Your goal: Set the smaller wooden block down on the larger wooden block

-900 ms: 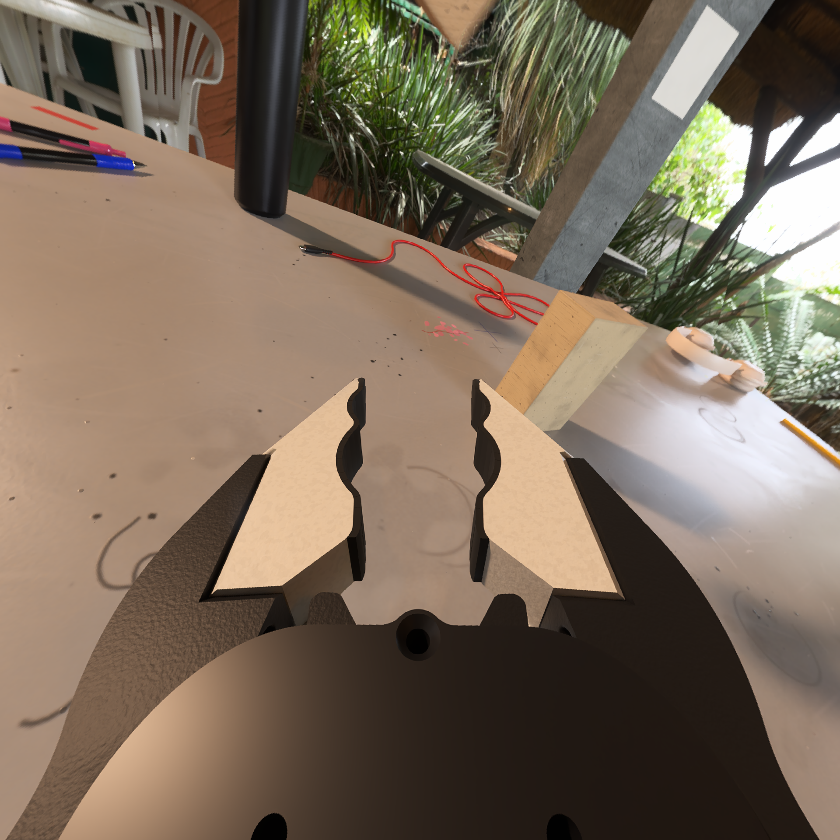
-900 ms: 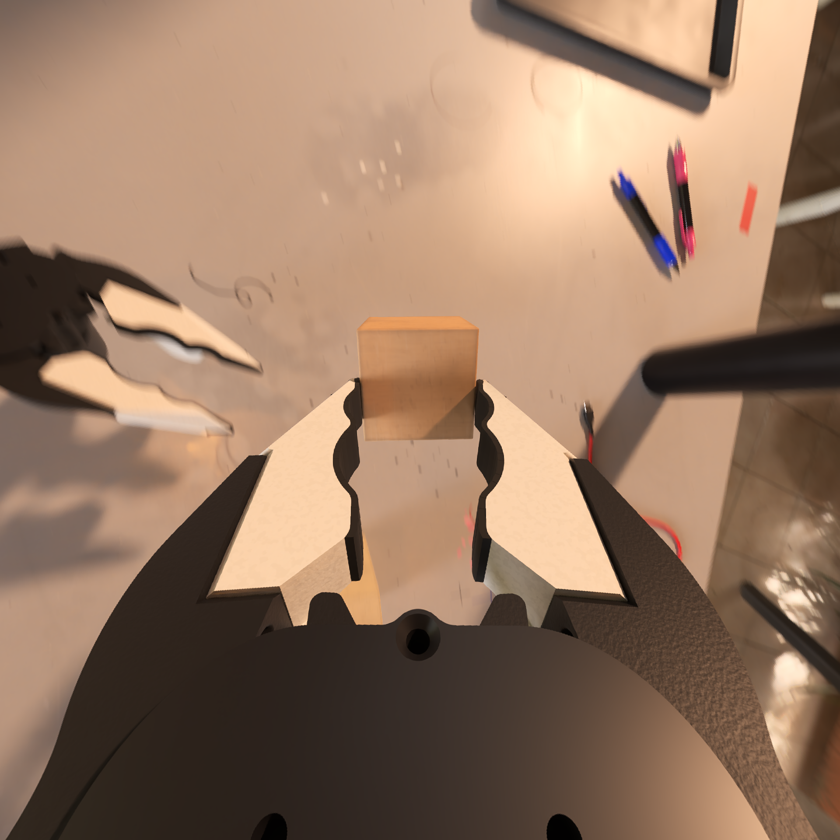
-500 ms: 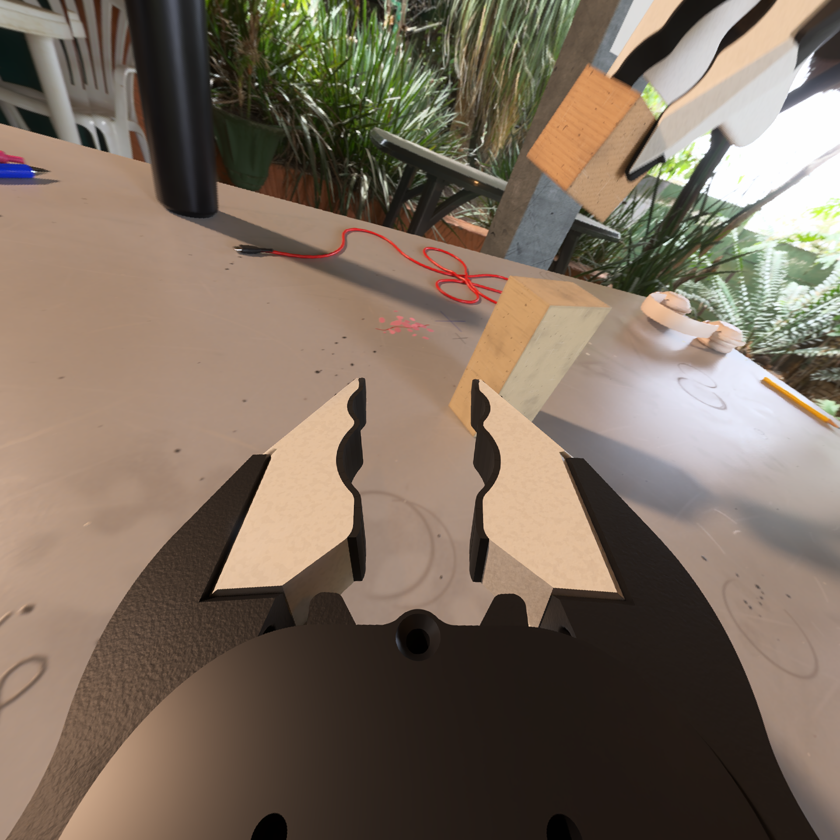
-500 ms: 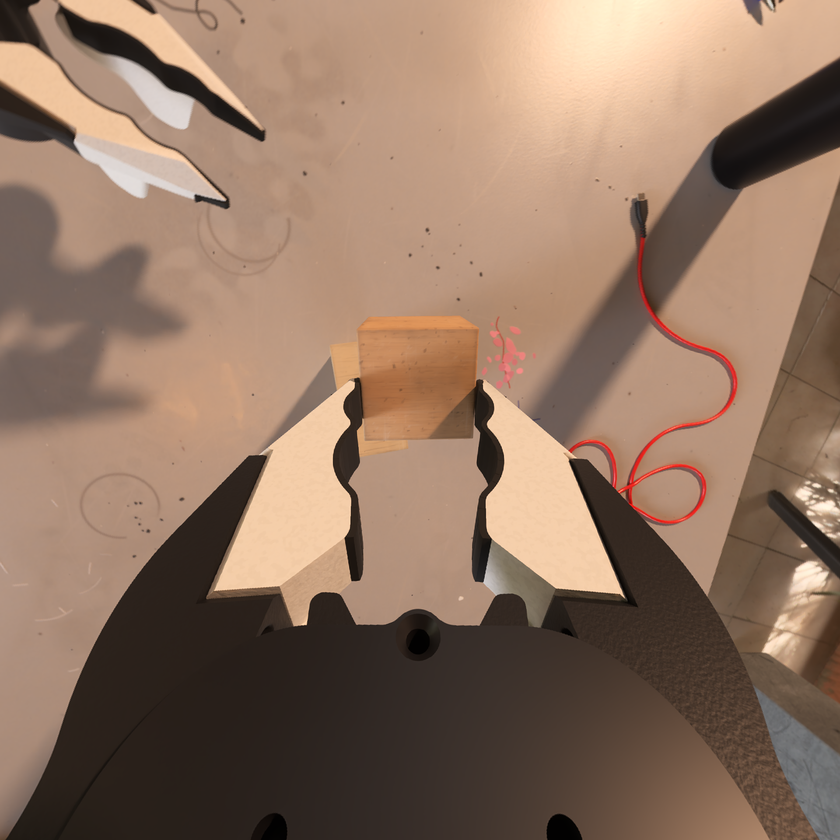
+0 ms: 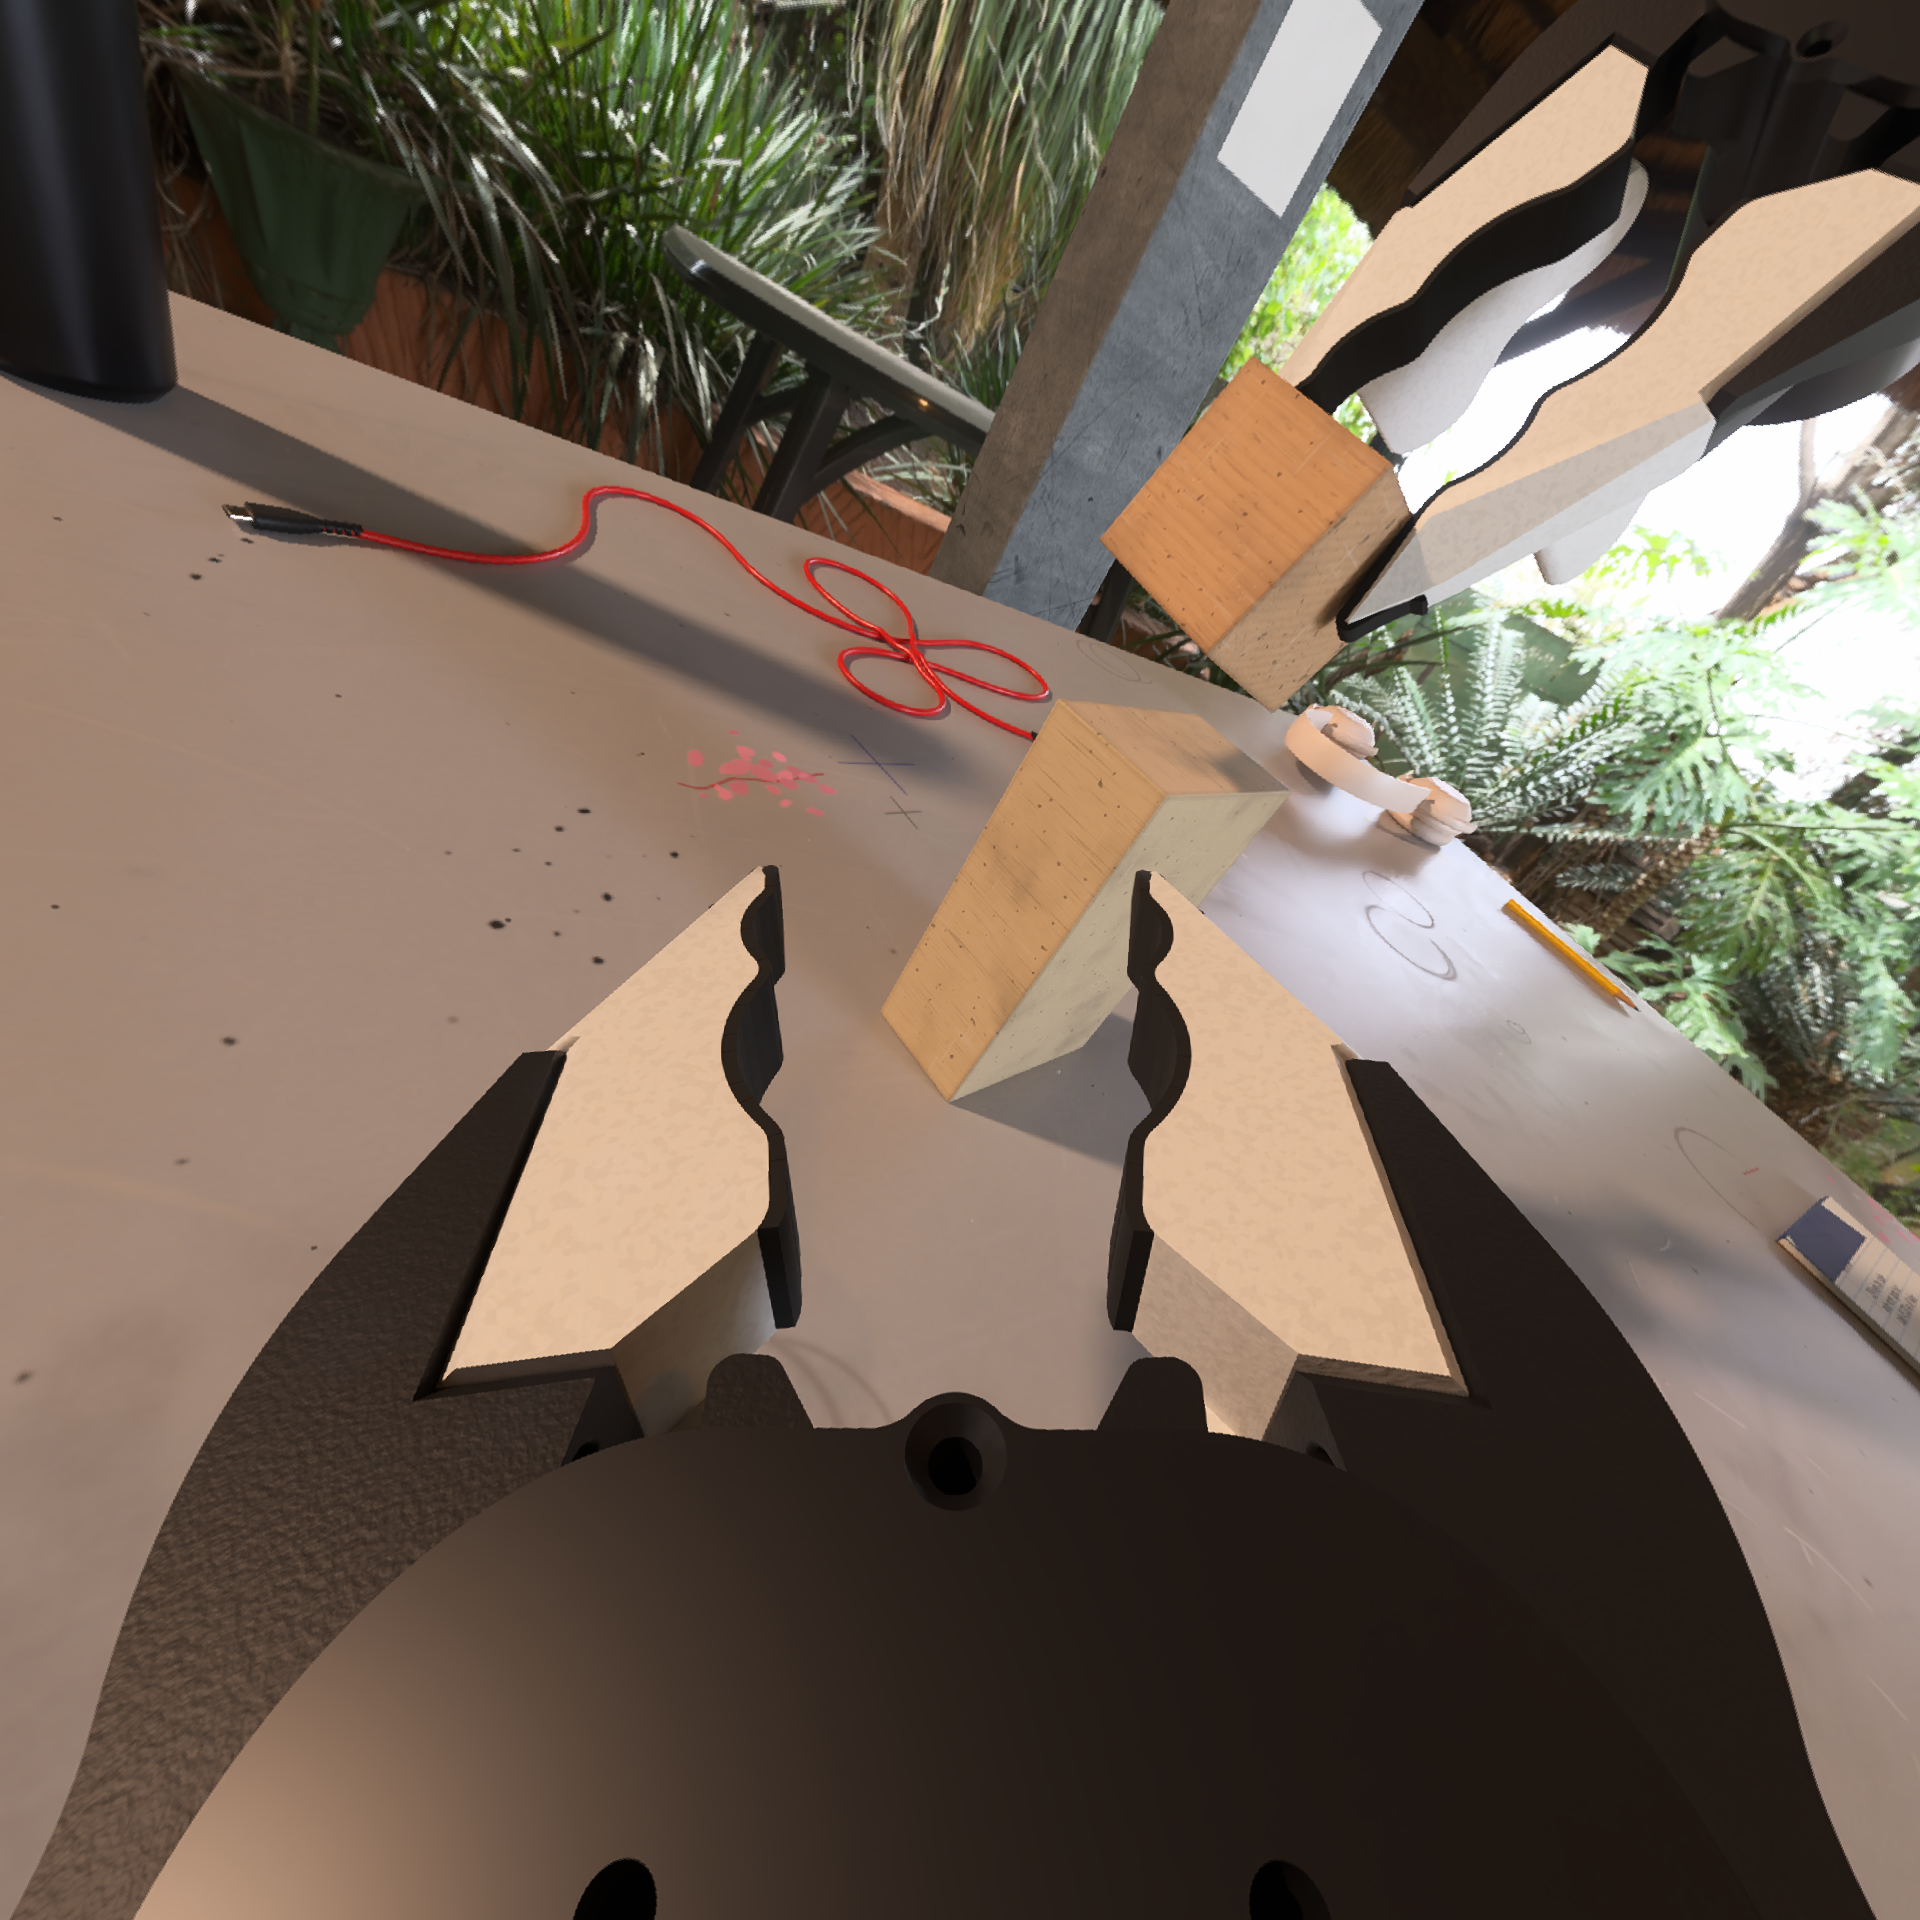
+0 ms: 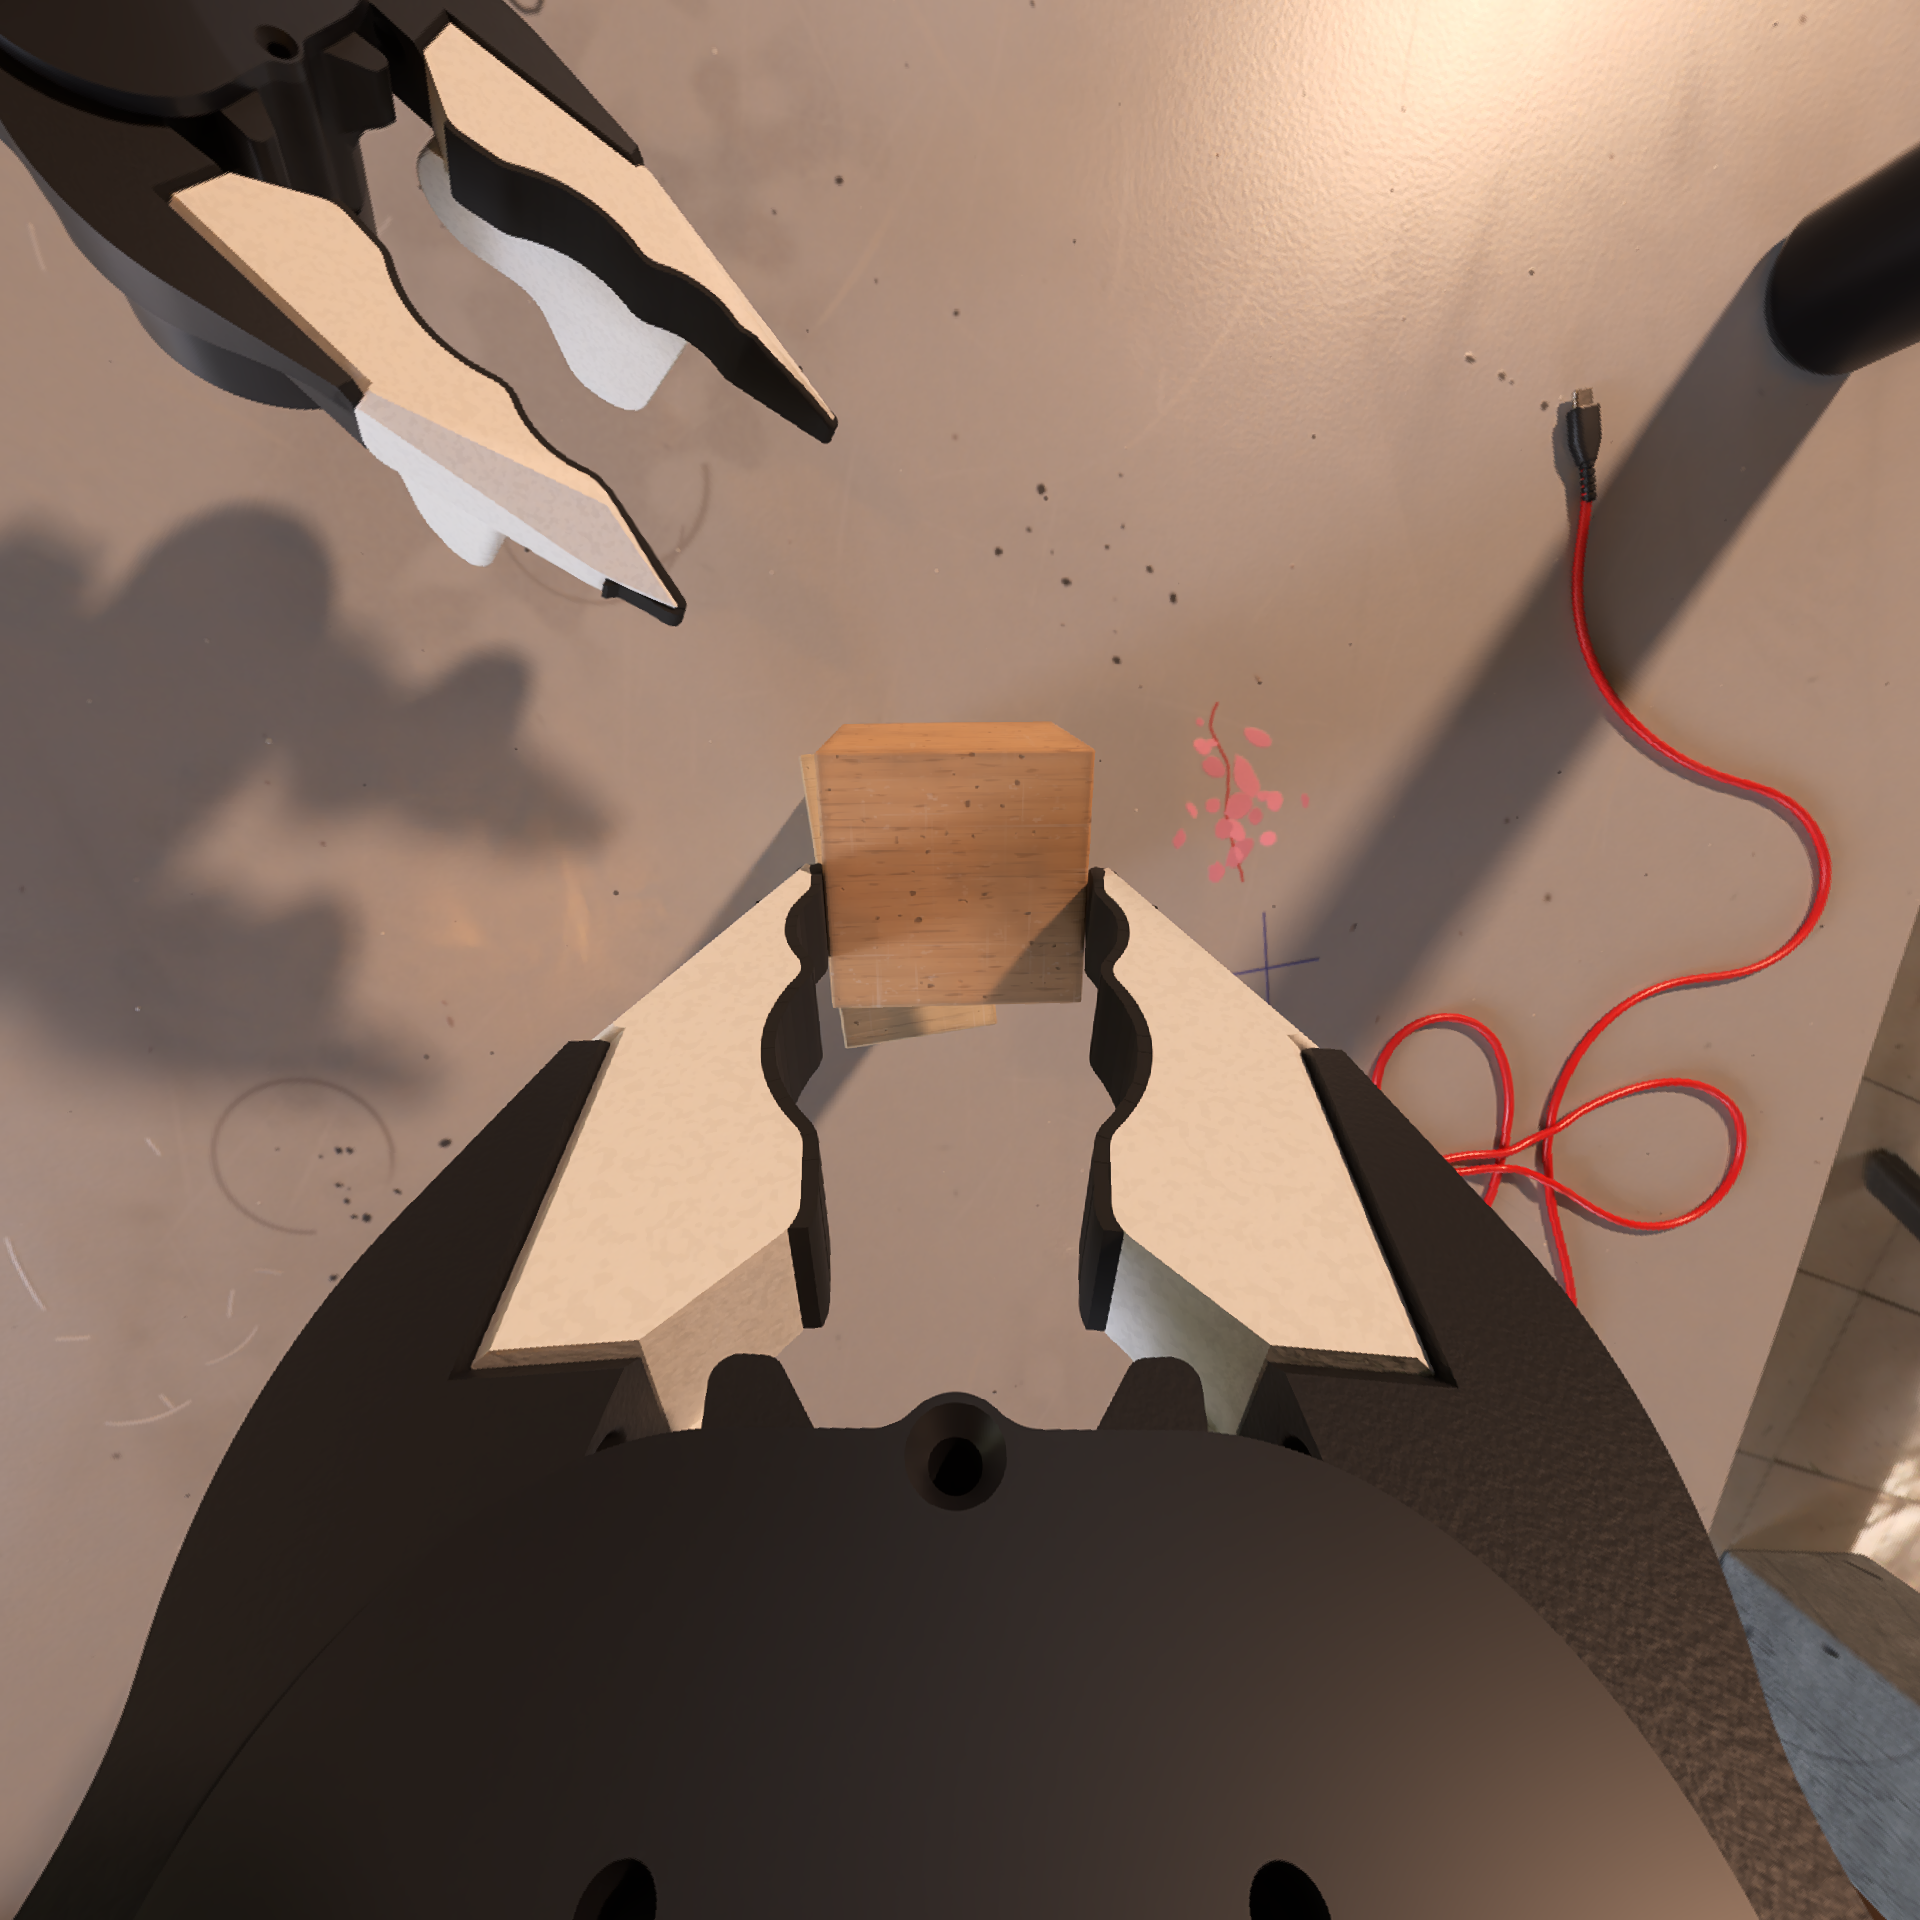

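The larger wooden block (image 5: 1023, 904) stands on the table just beyond my left gripper (image 5: 956, 894), which is open and empty, its fingertips either side of the block's near corner. My right gripper (image 6: 956, 883) is shut on the smaller wooden block (image 6: 951, 862) and holds it in the air straight above the larger block, of which only slivers (image 6: 914, 1023) show beneath. In the left wrist view the smaller block (image 5: 1247, 530) hangs tilted in the right gripper (image 5: 1340, 499), above and apart from the larger block. The left gripper (image 6: 743, 520) shows at upper left in the right wrist view.
A red cable (image 5: 894, 644) lies looped behind the blocks and also shows in the right wrist view (image 6: 1662, 935). A black cylinder (image 5: 73, 208) stands far left. A white curved object (image 5: 1371, 779), a pencil (image 5: 1569, 951) and a small book (image 5: 1860, 1288) lie to the right, near the table edge.
My right gripper has carried the smaller block over the larger block and lower. My left gripper has moved closer to the larger block and its jaws have opened wider.
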`<state>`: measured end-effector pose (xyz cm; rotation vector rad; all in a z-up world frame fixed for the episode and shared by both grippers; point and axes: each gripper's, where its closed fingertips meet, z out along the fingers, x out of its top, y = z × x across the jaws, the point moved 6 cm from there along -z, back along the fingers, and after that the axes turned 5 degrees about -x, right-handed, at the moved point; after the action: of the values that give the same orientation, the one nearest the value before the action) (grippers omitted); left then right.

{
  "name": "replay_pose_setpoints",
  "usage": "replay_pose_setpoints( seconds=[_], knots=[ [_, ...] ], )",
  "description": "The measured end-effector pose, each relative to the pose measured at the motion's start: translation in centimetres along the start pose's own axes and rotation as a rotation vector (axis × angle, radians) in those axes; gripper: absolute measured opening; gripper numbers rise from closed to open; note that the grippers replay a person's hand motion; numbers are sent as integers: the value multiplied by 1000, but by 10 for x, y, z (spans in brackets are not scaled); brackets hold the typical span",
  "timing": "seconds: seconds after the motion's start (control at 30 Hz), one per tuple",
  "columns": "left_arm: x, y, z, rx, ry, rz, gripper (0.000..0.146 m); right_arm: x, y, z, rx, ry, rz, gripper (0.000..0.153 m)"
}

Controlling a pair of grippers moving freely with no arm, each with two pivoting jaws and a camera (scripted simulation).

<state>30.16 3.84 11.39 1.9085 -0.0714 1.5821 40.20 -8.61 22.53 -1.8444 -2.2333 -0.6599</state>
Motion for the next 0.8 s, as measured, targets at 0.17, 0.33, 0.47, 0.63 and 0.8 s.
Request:
replay_pose_setpoints(
  seconds=[0.17, 0.33, 0.47, 0.63, 0.8],
  knots=[
    [0, -4, -3, 25, -6, 7, 69, -1, 4, 3, -14, 9, -3, 50],
    [-1, -10, -6, 48, 2, 1, 68, 1, 5, 6, -12, 12, -15, 50],
    [-1, -10, -9, 54, 4, 4, 67, 1, 2, 6, -5, 14, -29, 50],
    [-3, -11, -9, 57, -8, 11, 67, 0, -1, 4, 4, 5, -35, 50],
    [-2, -13, -9, 60, -9, 18, 67, -2, -1, 3, 3, -11, -31, 50]
  ],
)
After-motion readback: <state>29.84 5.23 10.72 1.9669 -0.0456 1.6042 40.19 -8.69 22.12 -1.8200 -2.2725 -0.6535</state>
